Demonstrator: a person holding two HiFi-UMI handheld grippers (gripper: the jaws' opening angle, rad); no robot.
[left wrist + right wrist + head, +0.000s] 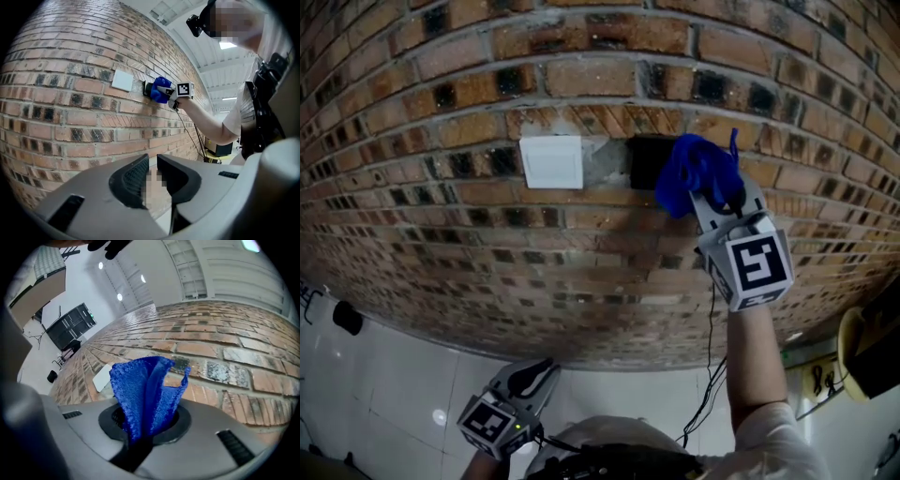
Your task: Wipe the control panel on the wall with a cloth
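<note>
A white panel [550, 161] is set into the brick wall [487, 244], with a black panel [641, 159] just to its right. My right gripper [715, 194] is raised to the wall and shut on a bunched blue cloth [694, 169]. The cloth presses against the black panel's right edge and hides part of it. In the right gripper view the cloth [147, 390] sticks up from the shut jaws, with the white panel [101, 377] to its left. My left gripper [539, 373] hangs low beside my body, away from the wall, shut and holding nothing [153, 174].
A black cable [711, 375] hangs from the right gripper along my forearm. A yellow object [855, 352] sits at the right edge, low by the wall. A small black item [347, 317] lies on the white tiled floor [412, 375] at the left.
</note>
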